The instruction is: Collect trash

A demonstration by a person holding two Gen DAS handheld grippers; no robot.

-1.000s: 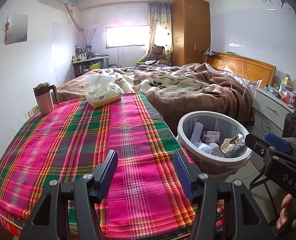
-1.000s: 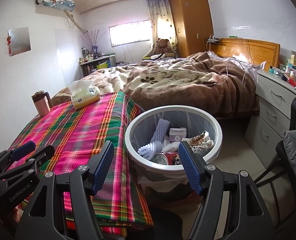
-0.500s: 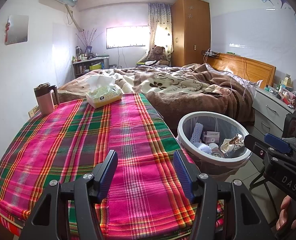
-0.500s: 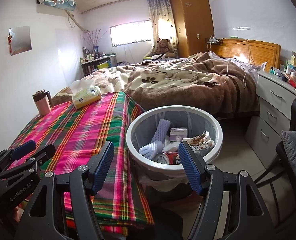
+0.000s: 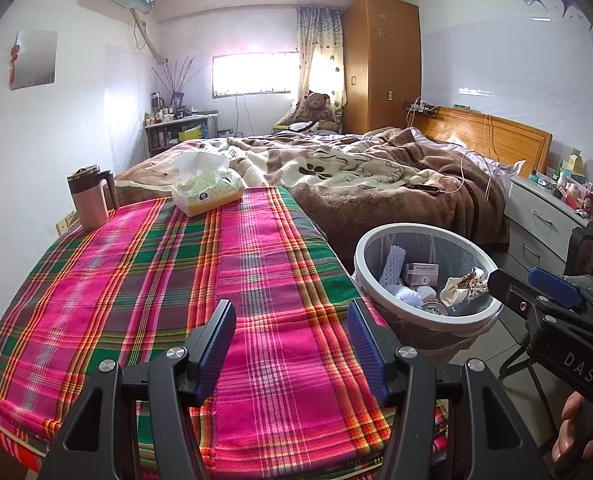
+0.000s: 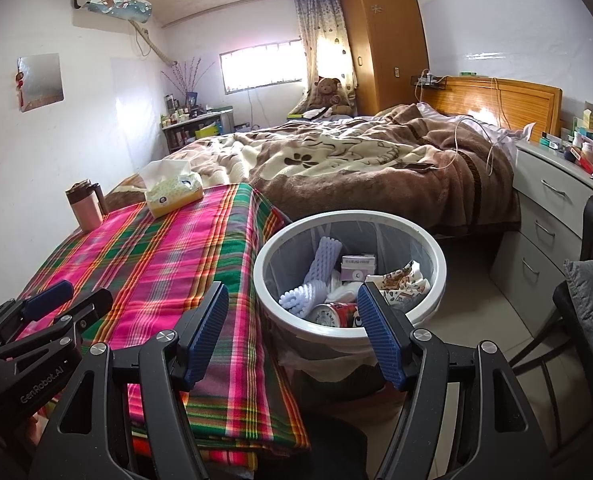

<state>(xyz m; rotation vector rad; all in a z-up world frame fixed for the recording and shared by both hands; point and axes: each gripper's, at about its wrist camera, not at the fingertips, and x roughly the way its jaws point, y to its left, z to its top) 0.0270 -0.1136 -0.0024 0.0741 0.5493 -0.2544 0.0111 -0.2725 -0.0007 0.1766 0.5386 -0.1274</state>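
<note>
Grippers both gaping, nothing held: left gripper (image 5: 290,344) over plaid tablecloth (image 5: 136,280), right gripper (image 6: 292,330) at trash bin (image 6: 436,248) rim.

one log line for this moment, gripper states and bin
left hand-held gripper: open, empty | right hand-held gripper: open, empty | trash bin: holds trash, beside table
</note>
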